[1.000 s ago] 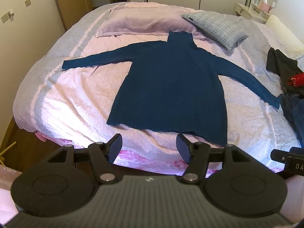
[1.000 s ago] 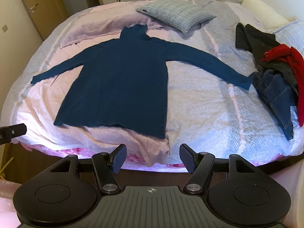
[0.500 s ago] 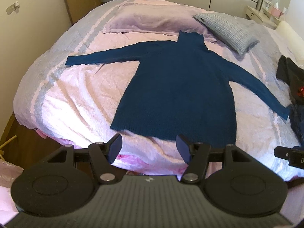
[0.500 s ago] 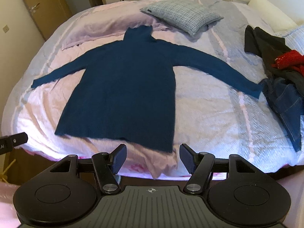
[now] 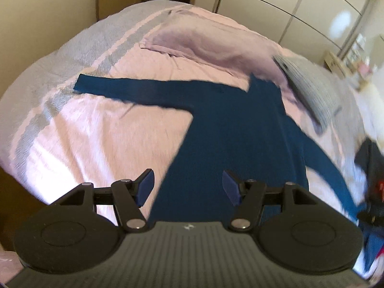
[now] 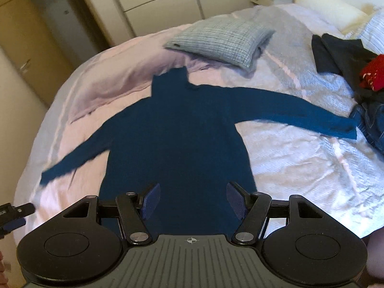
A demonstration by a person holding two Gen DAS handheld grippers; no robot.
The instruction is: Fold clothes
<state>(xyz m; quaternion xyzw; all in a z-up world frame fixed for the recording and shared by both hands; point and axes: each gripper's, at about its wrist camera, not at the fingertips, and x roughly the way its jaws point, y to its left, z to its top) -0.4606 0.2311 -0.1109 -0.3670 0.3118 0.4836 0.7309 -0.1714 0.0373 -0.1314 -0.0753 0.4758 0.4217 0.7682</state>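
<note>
A dark blue turtleneck sweater (image 5: 235,129) (image 6: 177,134) lies flat on the bed with both sleeves spread out to the sides and its collar toward the pillows. My left gripper (image 5: 187,187) hovers open above the lower left part of the sweater's body, nothing between its fingers. My right gripper (image 6: 192,200) is open over the lower middle of the sweater's body, also empty. The sweater's hem is hidden behind both grippers. The left gripper's tip (image 6: 14,212) shows at the left edge of the right wrist view.
The bed has a pink and grey striped cover (image 5: 79,129) (image 6: 300,158). A lilac pillow (image 5: 206,40) and a grey checked pillow (image 6: 223,40) lie at the head. Dark garments, something red (image 6: 374,74) and jeans (image 6: 369,122) are piled on the right side. Wardrobe doors stand behind.
Both grippers have moved forward over the bed, from its foot edge to above the sweater's lower body. Both views have rolled slightly. The jaws stay as wide as before.
</note>
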